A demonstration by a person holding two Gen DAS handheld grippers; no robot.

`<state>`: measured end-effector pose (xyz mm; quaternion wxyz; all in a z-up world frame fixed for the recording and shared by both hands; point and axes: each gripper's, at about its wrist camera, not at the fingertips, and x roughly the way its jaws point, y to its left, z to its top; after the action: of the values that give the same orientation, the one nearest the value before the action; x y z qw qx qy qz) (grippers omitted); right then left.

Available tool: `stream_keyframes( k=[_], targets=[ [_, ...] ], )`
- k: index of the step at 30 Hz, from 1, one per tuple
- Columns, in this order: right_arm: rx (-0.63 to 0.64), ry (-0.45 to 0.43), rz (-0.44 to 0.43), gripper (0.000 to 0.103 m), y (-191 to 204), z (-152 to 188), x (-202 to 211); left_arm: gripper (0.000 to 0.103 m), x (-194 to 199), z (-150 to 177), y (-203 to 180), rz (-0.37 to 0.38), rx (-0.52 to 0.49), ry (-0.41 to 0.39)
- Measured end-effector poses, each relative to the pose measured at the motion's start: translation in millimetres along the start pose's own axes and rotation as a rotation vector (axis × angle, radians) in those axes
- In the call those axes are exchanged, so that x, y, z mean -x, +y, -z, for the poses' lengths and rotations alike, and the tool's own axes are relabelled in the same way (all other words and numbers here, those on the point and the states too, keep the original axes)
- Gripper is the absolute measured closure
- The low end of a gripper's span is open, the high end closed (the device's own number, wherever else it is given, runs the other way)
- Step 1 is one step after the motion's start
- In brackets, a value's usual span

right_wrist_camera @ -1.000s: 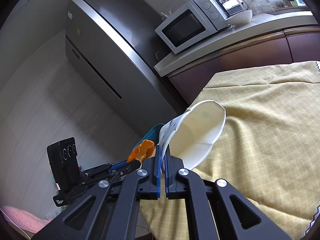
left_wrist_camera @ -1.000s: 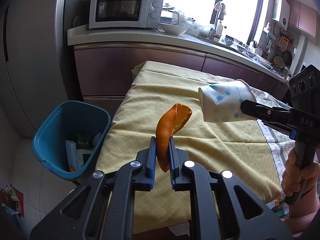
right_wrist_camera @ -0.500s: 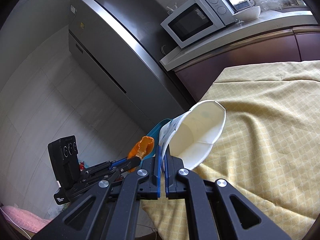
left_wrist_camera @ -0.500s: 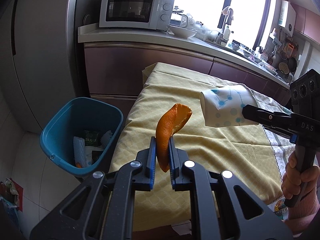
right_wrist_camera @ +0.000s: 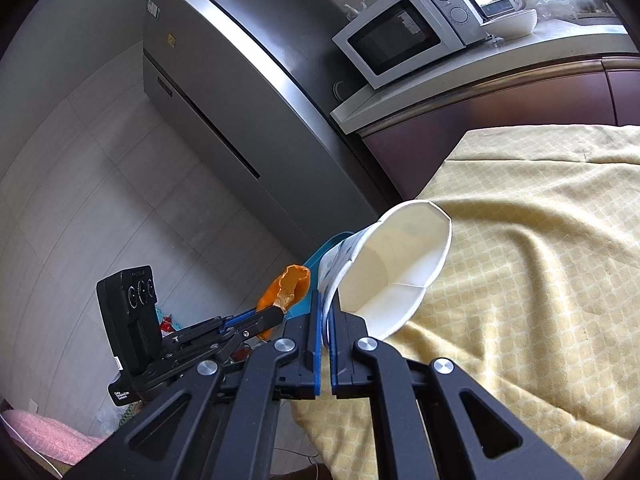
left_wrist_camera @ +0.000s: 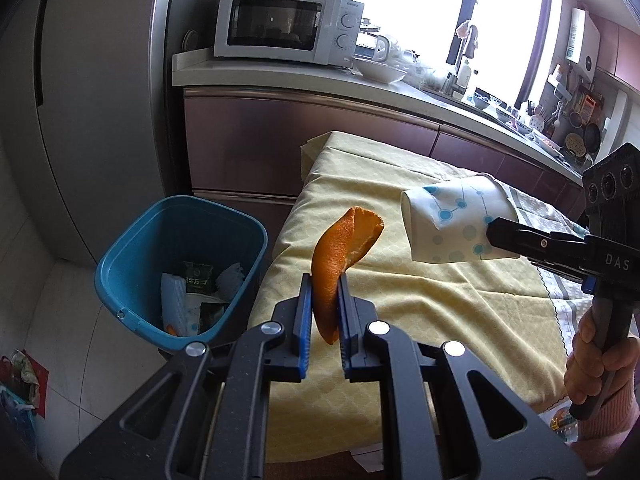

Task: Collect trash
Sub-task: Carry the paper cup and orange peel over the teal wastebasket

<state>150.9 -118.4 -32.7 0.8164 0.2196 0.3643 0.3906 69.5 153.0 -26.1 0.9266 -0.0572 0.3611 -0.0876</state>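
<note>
My left gripper (left_wrist_camera: 325, 288) is shut on an orange peel (left_wrist_camera: 340, 252), held in the air over the left edge of the yellow-clothed table (left_wrist_camera: 460, 300). The peel also shows in the right wrist view (right_wrist_camera: 286, 286). My right gripper (right_wrist_camera: 327, 312) is shut on the rim of a crushed white paper cup (right_wrist_camera: 396, 268) with blue dots, held above the table; the cup also shows in the left wrist view (left_wrist_camera: 452, 222). A blue trash bin (left_wrist_camera: 132, 252) with several pieces of trash inside stands on the floor left of the table.
A steel fridge (right_wrist_camera: 240, 88) stands behind the bin. A counter (left_wrist_camera: 320, 80) with a white microwave (left_wrist_camera: 288, 32) runs behind the table. Tiled floor (left_wrist_camera: 68, 320) lies around the bin.
Both grippers have moved left with their loads. The bin now sits closer to the middle of the left wrist view and nearer the peel.
</note>
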Motion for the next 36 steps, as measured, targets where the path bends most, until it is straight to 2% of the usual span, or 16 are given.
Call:
stream_keyframes(
  k=[36],
  targets=[
    [0.038,0.051,-0.047,0.101,15,-10,-28,0.091,10,-3,24,-0.052,0.052,-0.027]
  ],
)
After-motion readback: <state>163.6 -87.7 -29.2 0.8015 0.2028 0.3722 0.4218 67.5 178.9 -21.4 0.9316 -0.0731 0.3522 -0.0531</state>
